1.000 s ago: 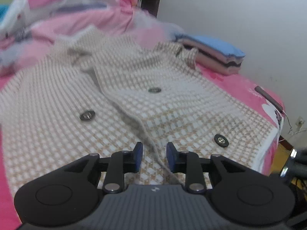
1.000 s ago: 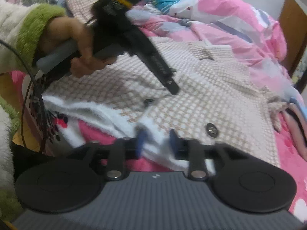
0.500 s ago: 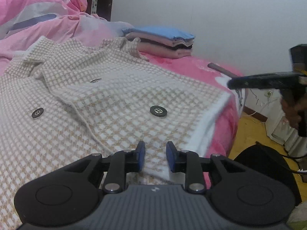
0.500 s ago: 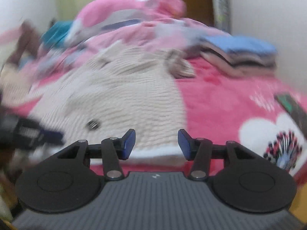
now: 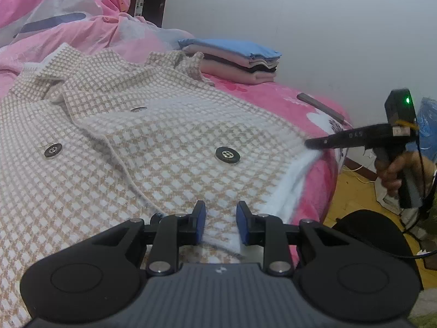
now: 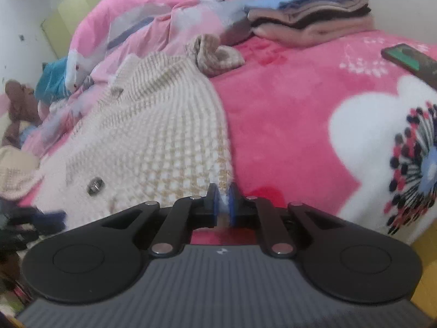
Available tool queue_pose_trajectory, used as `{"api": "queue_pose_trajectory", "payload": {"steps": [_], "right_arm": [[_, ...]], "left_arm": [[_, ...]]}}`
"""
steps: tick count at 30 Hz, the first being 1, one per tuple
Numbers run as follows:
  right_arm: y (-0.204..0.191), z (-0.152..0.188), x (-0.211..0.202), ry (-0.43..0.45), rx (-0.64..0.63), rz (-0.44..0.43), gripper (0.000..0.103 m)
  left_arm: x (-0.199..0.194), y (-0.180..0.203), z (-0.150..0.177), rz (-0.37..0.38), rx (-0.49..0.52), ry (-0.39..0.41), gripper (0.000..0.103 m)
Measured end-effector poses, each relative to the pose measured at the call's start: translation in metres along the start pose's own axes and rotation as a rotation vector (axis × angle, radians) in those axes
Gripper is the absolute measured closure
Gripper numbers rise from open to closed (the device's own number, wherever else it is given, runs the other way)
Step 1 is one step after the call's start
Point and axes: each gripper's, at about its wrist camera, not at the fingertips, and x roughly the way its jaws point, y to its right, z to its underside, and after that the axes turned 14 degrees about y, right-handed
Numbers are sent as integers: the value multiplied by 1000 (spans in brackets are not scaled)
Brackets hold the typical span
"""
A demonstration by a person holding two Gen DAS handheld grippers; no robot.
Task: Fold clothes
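Note:
A beige-and-white checked coat (image 5: 164,142) with dark buttons lies spread front-up on the pink bed. My left gripper (image 5: 220,220) hovers over its white hem near the front edge. The blue pads stand apart with a clear gap, the hem lying under them, so it is open. My right gripper (image 6: 222,203) is shut on the white hem corner of the coat (image 6: 164,142), with a sliver of cloth pinched between the pads. In the left wrist view the right gripper (image 5: 311,144) meets that corner at the bed's edge, with a hand (image 5: 396,169) on its handle.
A stack of folded clothes (image 5: 235,60) (image 6: 308,19) sits at the far end by the wall. A phone (image 6: 409,60) lies on the pink blanket to the right. A bunched pink duvet (image 5: 68,22) lies behind the coat. The bed drops to a yellow floor (image 5: 349,205).
My right gripper rolled upright, swung from beside the left hand to the coat's hem corner and shut on it. My left gripper slid along the hem, then held still.

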Motion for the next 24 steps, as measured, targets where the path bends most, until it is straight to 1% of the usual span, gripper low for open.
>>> {"api": "queue_pose_trajectory", "payload": {"steps": [2, 4, 6, 7, 9, 10, 13, 14, 15, 16, 17, 18, 19, 20, 21, 22, 24], "right_arm": [[3, -5, -4, 9, 19, 4, 93], [5, -15, -12, 31, 24, 39, 90], [4, -25, -21, 77, -5, 92, 88], [0, -31, -22, 96, -23, 92, 88], [-10, -42, -19, 121, -55, 52, 88], [-18, -45, -13, 118, -78, 12, 89], [-49, -42, 13, 72, -192, -118, 89], [-57, -38, 24, 49, -236, -138, 90], [-62, -33, 35, 23, -279, -141, 90], [-64, -28, 47, -6, -327, -118, 91], [-59, -24, 59, -30, -372, -62, 92], [-49, -22, 65, -32, -379, -19, 92], [-39, -26, 66, -22, -338, -3, 96], [-31, -33, 64, -14, -279, 6, 103], [-30, -38, 62, -4, -254, 7, 103], [-36, -42, 58, 9, -256, 3, 98], [-49, -46, 53, 22, -264, -20, 96]], "left_arm": [[0, -1, 1, 5, 2, 5, 77], [-1, -3, 2, 13, -1, 11, 77], [-1, -5, 2, 21, -6, 16, 77], [-2, -6, 3, 25, -8, 19, 77], [-3, -8, 4, 32, -13, 27, 77], [-3, -8, 5, 35, -18, 32, 77], [-4, -11, 8, 44, -33, 44, 77], [-5, -11, 8, 45, -37, 46, 77], [-5, -12, 9, 47, -41, 48, 77], [-5, -12, 9, 50, -45, 50, 77], [-6, -13, 9, 53, -49, 51, 77], [-6, -13, 9, 57, -54, 52, 77], [-6, -15, 9, 63, -59, 54, 77], [-6, -16, 9, 68, -64, 55, 76], [-7, -17, 9, 73, -70, 57, 76], [-7, -19, 10, 80, -77, 61, 76], [-7, -24, 12, 98, -98, 69, 75]]}}
